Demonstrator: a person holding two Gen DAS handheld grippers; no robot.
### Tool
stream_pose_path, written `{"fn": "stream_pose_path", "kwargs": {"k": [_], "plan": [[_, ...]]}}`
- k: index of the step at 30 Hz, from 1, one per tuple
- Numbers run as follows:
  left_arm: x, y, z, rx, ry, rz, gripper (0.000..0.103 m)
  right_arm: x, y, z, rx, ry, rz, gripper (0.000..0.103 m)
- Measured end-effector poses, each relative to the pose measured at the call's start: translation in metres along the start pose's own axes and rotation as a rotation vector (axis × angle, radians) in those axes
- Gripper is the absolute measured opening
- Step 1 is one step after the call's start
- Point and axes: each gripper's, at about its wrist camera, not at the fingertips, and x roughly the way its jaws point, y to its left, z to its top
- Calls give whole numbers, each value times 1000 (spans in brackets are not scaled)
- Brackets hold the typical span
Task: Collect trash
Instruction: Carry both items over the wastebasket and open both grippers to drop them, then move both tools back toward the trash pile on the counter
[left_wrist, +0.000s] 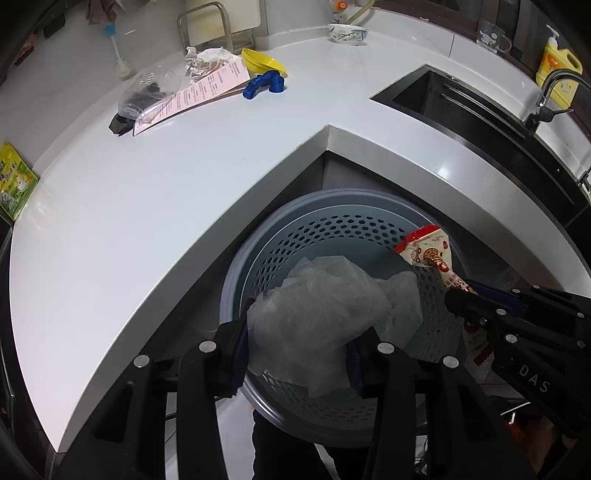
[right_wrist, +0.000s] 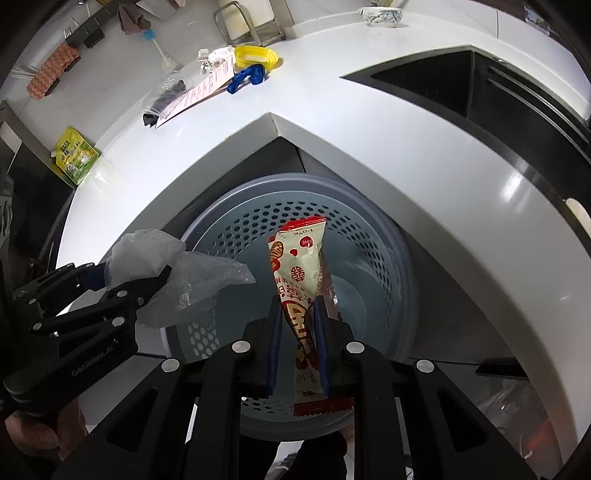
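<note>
Bright, cool indoor light from above, spread evenly across the glossy white L-shaped countertop (left_wrist: 155, 192) (right_wrist: 406, 155). Small glare patch toward 3 o'clock in the right wrist view, on the gleaming counter edge beside the dark recessed sink (right_wrist: 443, 81); softer sheen at 9 o'clock in the left wrist view. Deep shadow under the counter overhang, around the round perforated grey-blue plastic basket (left_wrist: 332, 229) (right_wrist: 369, 236). Heavy fisheye bending throughout: straight edges bowed, black vignette at every corner. Sharp at centre, softer toward the rims. Crumpled translucent plastic bag (left_wrist: 314, 314) (right_wrist: 173, 266) lit through, slightly hazy. Black linkages at 6 o'clock nearly featureless, underexposed.
</note>
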Motion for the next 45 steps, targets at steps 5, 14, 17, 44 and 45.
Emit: {"fn": "stream_pose_path", "kwargs": {"k": [5,14,17,44,45], "plan": [[-4,1,-3,-1,-3,11,60,0,0,-1,6,-1,1,25],[-12,7,-5,-15,-3,35,74,-6,-5,-4,27,-15,-18,47],[-14,9,-6,-17,-6,39,76,-7,-6,-5,32,-15,-13,47],[-58,14,13,-80,-90,51,77,-48,3,8,-7,-75,37,49],[-61,16,15,-90,-97,54,77,-51,4,10,-17,-84,41,49]]}}
